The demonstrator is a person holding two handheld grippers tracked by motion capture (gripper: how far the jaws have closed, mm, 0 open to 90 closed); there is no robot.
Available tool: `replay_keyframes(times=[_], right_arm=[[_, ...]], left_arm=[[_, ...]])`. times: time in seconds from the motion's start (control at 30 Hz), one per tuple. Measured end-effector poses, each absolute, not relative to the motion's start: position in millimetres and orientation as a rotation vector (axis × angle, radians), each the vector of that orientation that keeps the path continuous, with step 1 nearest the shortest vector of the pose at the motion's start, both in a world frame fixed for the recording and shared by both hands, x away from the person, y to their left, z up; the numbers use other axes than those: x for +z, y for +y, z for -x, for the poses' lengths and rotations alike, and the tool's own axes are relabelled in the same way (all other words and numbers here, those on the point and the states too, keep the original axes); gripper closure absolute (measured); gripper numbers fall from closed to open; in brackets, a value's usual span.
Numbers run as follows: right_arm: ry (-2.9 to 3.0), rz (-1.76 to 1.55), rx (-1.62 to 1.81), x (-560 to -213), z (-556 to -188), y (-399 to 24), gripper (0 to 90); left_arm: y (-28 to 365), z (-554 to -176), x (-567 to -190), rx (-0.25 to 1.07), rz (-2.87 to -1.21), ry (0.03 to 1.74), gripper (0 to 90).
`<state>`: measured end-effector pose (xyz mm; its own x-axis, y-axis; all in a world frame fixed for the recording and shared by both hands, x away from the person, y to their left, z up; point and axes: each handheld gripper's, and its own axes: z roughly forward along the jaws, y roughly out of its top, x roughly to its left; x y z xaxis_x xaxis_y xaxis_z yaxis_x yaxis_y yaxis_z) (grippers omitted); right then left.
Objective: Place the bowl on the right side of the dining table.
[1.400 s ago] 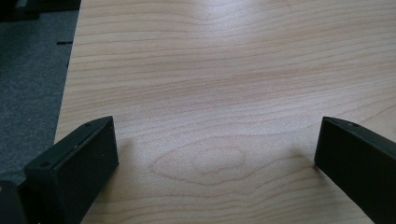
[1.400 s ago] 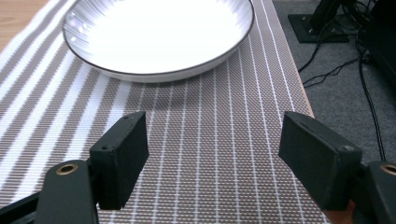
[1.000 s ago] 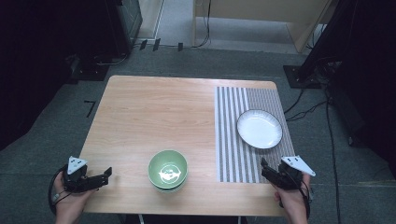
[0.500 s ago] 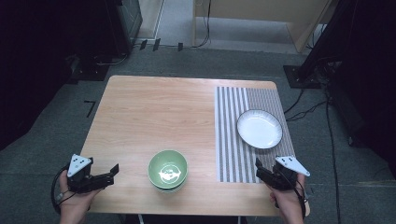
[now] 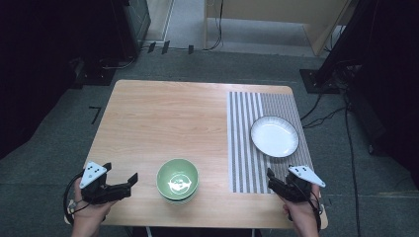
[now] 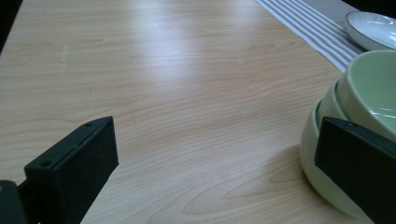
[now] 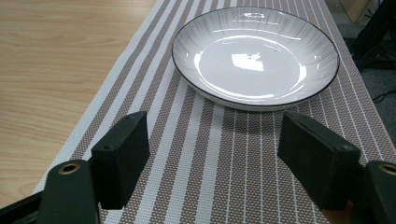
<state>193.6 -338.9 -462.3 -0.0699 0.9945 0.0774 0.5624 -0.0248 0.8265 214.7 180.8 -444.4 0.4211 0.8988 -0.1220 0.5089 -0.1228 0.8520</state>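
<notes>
A stack of green bowls [image 5: 178,180] stands near the front edge of the wooden table [image 5: 163,118]; in the left gripper view the bowls [image 6: 359,107] rise at the right, close to one jaw. My left gripper [image 5: 129,180] is open just left of the stack, with nothing between its jaws. A white plate [image 5: 274,136] with a dark rim rests on the striped placemat [image 5: 247,158]. My right gripper [image 5: 271,178] is open over the mat's front part, a little short of the plate [image 7: 254,56].
Dark stands and cables [image 5: 326,116] lie on the grey floor around the table. A wooden cabinet [image 5: 267,12] stands at the back. The table's left half and far part are bare wood.
Both grippers have moved inward and forward over the table: the left toward the green bowls, the right toward the mat and plate. Bowls and plate have not moved.
</notes>
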Motion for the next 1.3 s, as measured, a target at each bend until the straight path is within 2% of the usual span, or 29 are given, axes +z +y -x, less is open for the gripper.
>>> replay_keyframes(times=[0.63, 0.7, 0.87, 0.93, 1.13, 1.3], right_arm=[[1.714, -1.623, 0.974, -464.2, -194.4, -331.4, 24.5], [1.721, -1.618, 0.977, -463.5, -194.4, -329.5, 24.5], [1.726, -1.614, 0.985, -462.3, -195.7, -327.1, 24.4], [1.729, -1.611, 0.989, -461.5, -195.7, -325.9, 24.5], [1.748, -1.610, 1.027, -457.7, -196.1, -319.6, 24.8], [1.778, -1.587, 1.043, -453.1, -198.3, -309.2, 25.3]], left_arm=[[125.9, -220.6, -448.2, 0.394, -1.832, 1.084, 0.0], [119.2, -219.1, -453.4, 0.386, -1.850, 1.069, 4.0], [115.5, -219.3, -457.3, 0.372, -1.855, 1.059, 6.1], [115.9, -218.6, -458.3, 0.380, -1.852, 1.054, 13.4], [115.8, -217.8, -466.0, 0.344, -1.852, 1.044, 17.1], [106.5, -216.6, -474.1, 0.343, -1.895, 1.045, 38.4]])
